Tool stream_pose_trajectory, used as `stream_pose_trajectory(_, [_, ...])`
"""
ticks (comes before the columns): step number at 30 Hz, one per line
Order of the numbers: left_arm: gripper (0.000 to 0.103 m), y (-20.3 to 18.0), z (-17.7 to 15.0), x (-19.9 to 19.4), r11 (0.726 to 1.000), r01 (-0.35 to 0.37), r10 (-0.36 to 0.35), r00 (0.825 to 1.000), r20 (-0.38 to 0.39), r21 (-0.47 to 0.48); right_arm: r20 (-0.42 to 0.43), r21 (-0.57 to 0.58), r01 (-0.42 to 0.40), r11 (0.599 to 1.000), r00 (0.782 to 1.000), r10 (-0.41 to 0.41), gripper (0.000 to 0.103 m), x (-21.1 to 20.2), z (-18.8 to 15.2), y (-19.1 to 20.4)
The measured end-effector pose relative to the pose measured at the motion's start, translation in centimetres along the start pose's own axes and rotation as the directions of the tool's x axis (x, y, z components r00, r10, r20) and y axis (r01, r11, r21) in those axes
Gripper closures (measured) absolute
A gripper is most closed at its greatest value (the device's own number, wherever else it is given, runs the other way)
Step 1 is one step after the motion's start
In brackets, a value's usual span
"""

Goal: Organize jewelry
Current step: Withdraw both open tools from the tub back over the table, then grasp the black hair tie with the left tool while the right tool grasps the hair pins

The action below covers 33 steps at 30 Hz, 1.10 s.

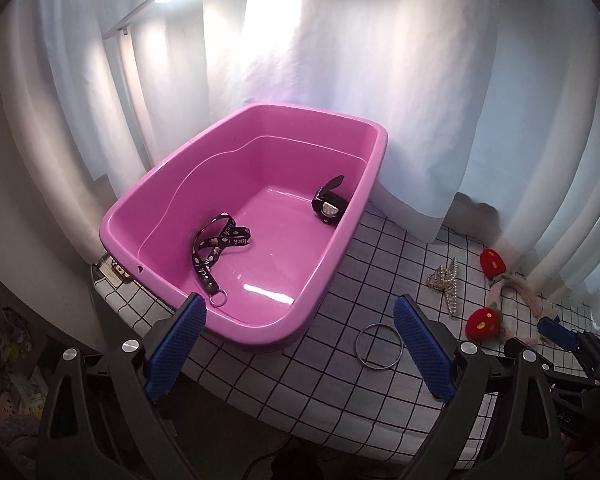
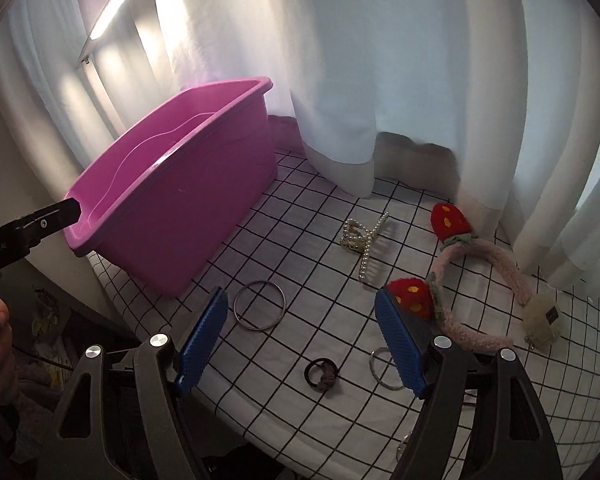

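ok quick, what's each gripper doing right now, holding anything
left gripper: jaws open, nothing between them, above the near end of the pink bin.
right gripper: jaws open, holding nothing, above the checked cloth.

Setting: a room in a home, most likely a bedroom or living area. Evidence: white curtains point(image 2: 400, 80) hang in folds down to the table point(image 2: 300, 240), which is covered by a white cloth with a black grid. A strip light point(image 2: 116, 4) is mounted behind the curtains. A pink plastic tub point(image 2: 188, 216) stands on the cloth. Personal accessories lie beside it: a pearl hair clip point(image 2: 364, 240) and a strawberry headband point(image 2: 480, 264).
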<state>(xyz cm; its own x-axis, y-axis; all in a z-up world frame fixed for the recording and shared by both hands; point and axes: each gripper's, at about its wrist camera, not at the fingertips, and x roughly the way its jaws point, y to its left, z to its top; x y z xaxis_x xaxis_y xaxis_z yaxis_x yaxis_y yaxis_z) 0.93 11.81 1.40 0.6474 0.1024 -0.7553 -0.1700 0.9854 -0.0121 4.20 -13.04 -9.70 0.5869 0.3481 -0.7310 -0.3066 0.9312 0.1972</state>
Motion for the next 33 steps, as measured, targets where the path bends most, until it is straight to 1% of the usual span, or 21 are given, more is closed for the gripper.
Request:
stream_pose_trajectory(3, [0.008, -2.6, -1.4, -0.5, 0.999, 0.042, -0.042, 0.999, -0.002, 0.024, -0.020, 0.086, 0.046, 0.995, 0.999, -0.044, 0.030, -1.6, -3.5, -4.2])
stream_pose_trajectory(6, [0.008, -5.2, -3.0, -0.4, 0.996, 0.077, -0.076, 0.997, -0.025, 0.040, -0.037, 0.158, 0.096, 0.983, 0.995, -0.091, 0.030, -3.1, -6.6, -7.9])
stream_pose_trajectory(9, [0.008, -7.8, -5.0, 0.1, 0.994, 0.097, -0.094, 0.994, -0.053, 0.056, -0.061, 0.210, 0.130, 0.969, 0.991, -0.119, 0.030, -4.0, -9.1, -10.9])
stream_pose_trajectory(12, [0.008, -9.7, -7.0, 1.0, 0.993, 0.098, -0.092, 0.992, -0.087, 0.069, -0.067, 0.239, 0.144, 0.960, 0.989, -0.131, 0.030, -4.6, -11.1, -13.0])
stream_pose_trajectory(15, [0.008, -10.8, -9.1, 2.0, 0.995, 0.085, -0.078, 0.991, -0.111, 0.060, -0.075, 0.243, 0.151, 0.958, 0.988, -0.137, 0.030, -4.6, -12.6, -14.4])
stream_pose_trajectory(20, [0.008, -11.9, -12.0, 4.2, 0.998, 0.054, -0.050, 0.987, -0.150, 0.028, -0.089, 0.229, 0.149, 0.962, 0.987, -0.132, 0.030, -4.0, -14.1, -15.9])
stream_pose_trajectory(23, [0.008, -12.7, -13.3, 5.4, 0.999, 0.040, -0.034, 0.987, -0.155, 0.037, -0.098, 0.212, 0.156, 0.965, 0.986, -0.137, 0.030, -3.1, -14.5, -16.4])
stream_pose_trajectory(28, [0.008, -13.9, -14.5, 7.6, 0.997, 0.024, -0.012, 0.986, -0.169, 0.071, -0.119, 0.212, 0.140, 0.967, 0.986, -0.117, 0.030, -0.4, -14.7, -17.0])
stream_pose_trajectory(33, [0.008, -14.5, -15.4, 9.9, 0.998, 0.029, -0.018, 0.985, -0.169, 0.062, -0.092, 0.216, 0.119, 0.969, 0.991, -0.101, 0.030, 2.0, -14.2, -16.8])
